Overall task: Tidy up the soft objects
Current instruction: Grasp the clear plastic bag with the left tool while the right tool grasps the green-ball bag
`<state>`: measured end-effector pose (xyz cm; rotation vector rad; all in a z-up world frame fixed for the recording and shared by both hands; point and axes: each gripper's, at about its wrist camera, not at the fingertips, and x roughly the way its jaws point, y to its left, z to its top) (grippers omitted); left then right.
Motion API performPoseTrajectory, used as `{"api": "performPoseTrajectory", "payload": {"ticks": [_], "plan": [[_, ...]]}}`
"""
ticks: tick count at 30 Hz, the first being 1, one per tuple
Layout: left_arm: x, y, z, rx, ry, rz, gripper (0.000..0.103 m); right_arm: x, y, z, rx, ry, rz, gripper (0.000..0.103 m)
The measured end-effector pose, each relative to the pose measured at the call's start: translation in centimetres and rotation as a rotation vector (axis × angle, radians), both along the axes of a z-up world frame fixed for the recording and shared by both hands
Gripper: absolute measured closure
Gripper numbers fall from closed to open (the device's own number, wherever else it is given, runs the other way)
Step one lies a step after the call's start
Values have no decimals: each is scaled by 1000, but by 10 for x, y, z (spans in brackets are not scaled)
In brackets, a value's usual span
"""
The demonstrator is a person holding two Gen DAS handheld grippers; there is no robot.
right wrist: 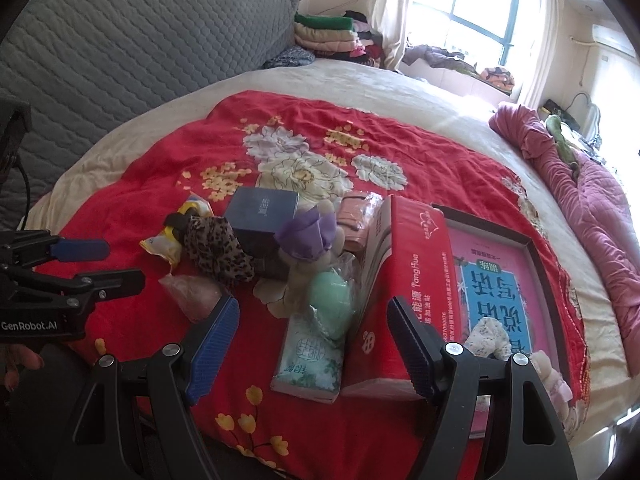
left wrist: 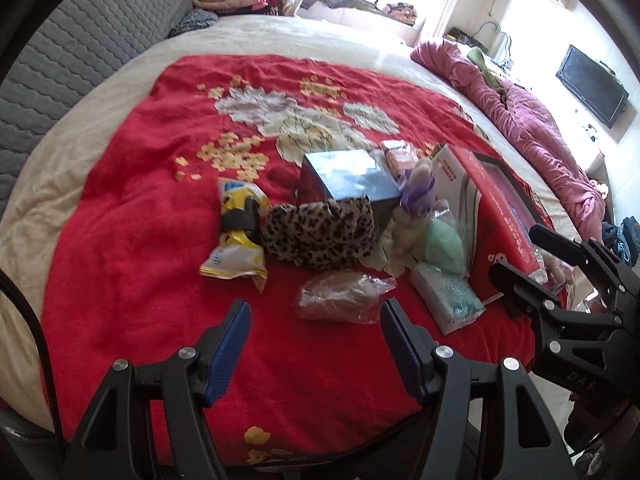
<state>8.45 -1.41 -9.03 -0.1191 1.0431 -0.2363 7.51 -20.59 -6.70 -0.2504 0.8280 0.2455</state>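
Soft things lie in a heap on the red flowered blanket (left wrist: pixel 132 240): a leopard-print cloth (left wrist: pixel 320 236), a bagged bun (left wrist: pixel 340 296), a yellow snack bag (left wrist: pixel 236 248), a plush toy with a purple bow (left wrist: pixel 416 200), a green soft ball (left wrist: pixel 444 246) and a tissue pack (left wrist: pixel 448 296). My left gripper (left wrist: pixel 316 336) is open and empty just short of the bun. My right gripper (right wrist: pixel 312 336) is open and empty over the tissue pack (right wrist: pixel 308 356), beside the red box (right wrist: pixel 408 280). It also shows in the left wrist view (left wrist: pixel 516 256).
A dark blue box (right wrist: pixel 260 216) stands behind the heap. The red box holds a pink booklet (right wrist: pixel 496 288) and small pale cloths (right wrist: pixel 492 336). A pink quilt (right wrist: pixel 580 208) lies at the bed's right. A grey quilted headboard (right wrist: pixel 120 52) and folded clothes (right wrist: pixel 328 34) are behind.
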Motion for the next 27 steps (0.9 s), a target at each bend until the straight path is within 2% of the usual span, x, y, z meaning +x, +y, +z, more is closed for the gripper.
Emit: {"api": "performPoseTrajectory", "payload": {"ticks": [9, 16, 21, 27], "plan": [[19, -12, -21, -12, 47, -35, 37, 15, 1, -15, -58, 27, 43, 26], [30, -13, -35, -15, 80, -37, 37, 33, 13, -28, -144, 59, 100, 26], [34, -12, -42, -16, 92, -41, 37, 44, 23, -44, -275, 78, 150, 26], [39, -16, -47, -16, 100, -56, 37, 53, 38, -63, -375, 124, 202, 25]]}}
